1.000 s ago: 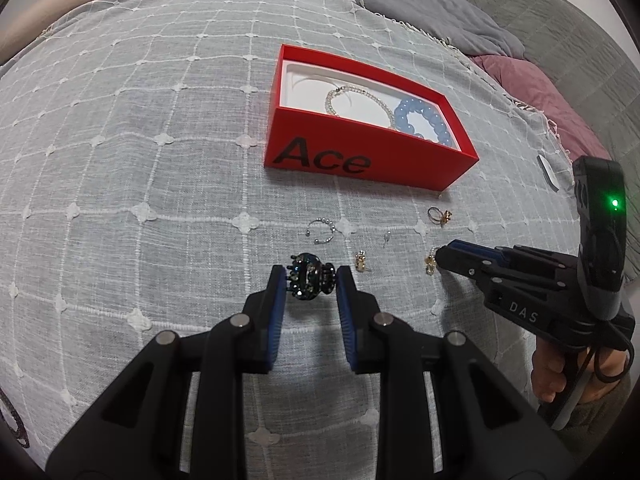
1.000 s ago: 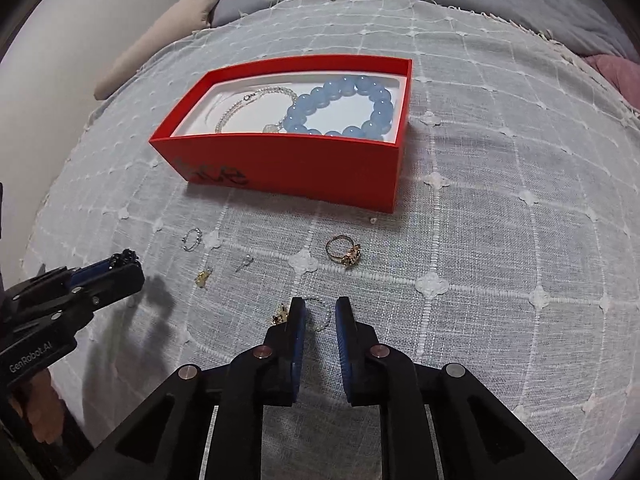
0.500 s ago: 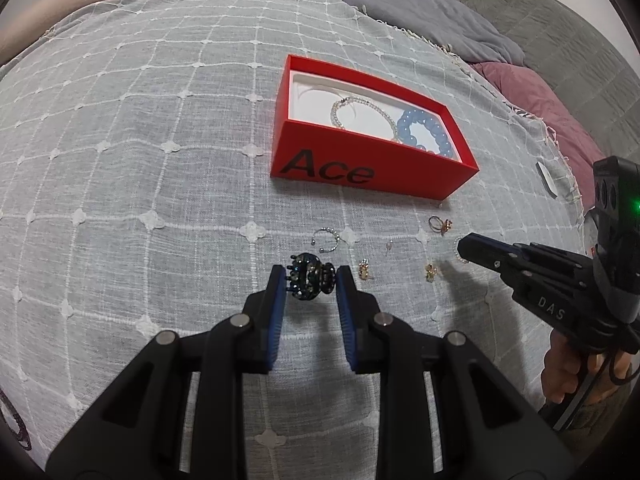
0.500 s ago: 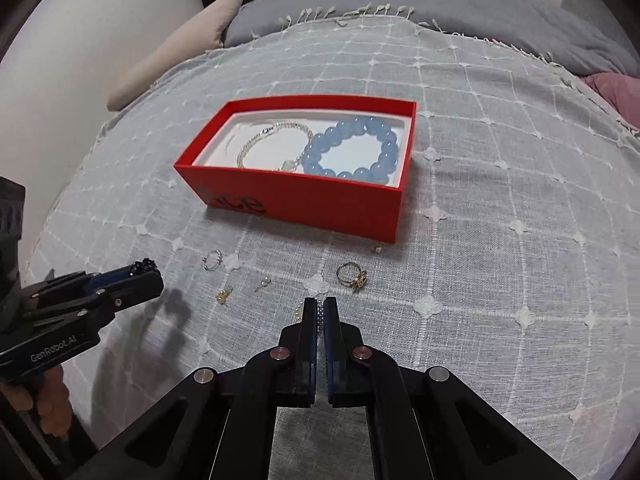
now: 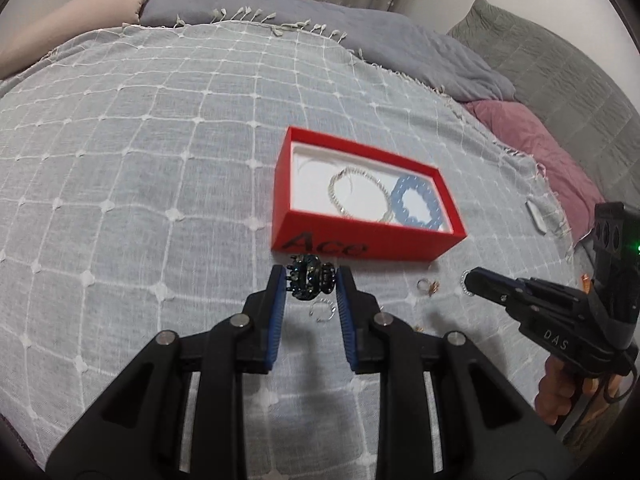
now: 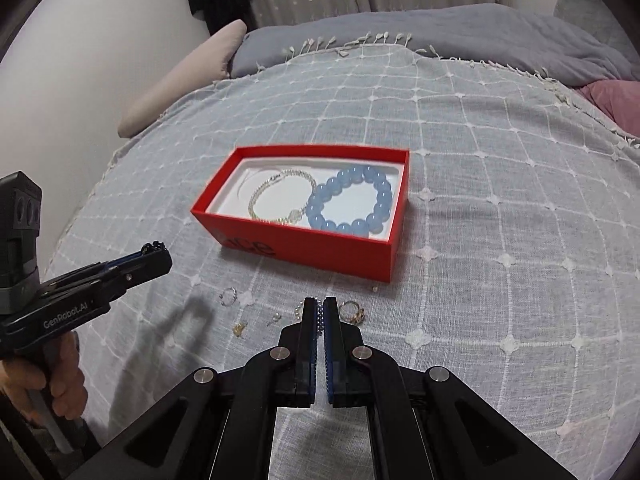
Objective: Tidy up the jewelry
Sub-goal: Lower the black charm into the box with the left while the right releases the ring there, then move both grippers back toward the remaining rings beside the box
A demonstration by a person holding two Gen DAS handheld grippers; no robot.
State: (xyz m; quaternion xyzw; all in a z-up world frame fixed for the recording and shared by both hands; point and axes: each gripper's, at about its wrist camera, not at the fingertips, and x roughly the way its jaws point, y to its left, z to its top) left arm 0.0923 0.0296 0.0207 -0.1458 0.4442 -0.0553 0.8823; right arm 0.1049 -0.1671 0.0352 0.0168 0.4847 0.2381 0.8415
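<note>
My left gripper (image 5: pixel 310 280) is shut on a dark jewelled hair clip (image 5: pixel 308 282) and holds it above the checked cloth, just in front of the red box (image 5: pixel 360 249). The box holds a blue bead bracelet (image 5: pixel 416 205) and a silver chain bracelet (image 5: pixel 356 196). My right gripper (image 6: pixel 320 308) is shut on a small silver beaded hoop (image 6: pixel 319 318), lifted off the cloth short of the red box (image 6: pixel 320 254). In the left wrist view the right gripper (image 5: pixel 472 280) comes in from the right with the hoop (image 5: pixel 464 287) at its tip.
Loose pieces lie on the cloth in front of the box: a silver ring (image 6: pixel 229 296), a gold earring (image 6: pixel 240 328), a small stud (image 6: pixel 274 318) and a gold ring (image 6: pixel 354 312). A pink pillow (image 5: pixel 532 140) and a small white object (image 5: pixel 536 214) lie to the right.
The right gripper closed on the beaded hoop and lifted it off the cloth. The left gripper rose with the hair clip and now sits nearer the red box.
</note>
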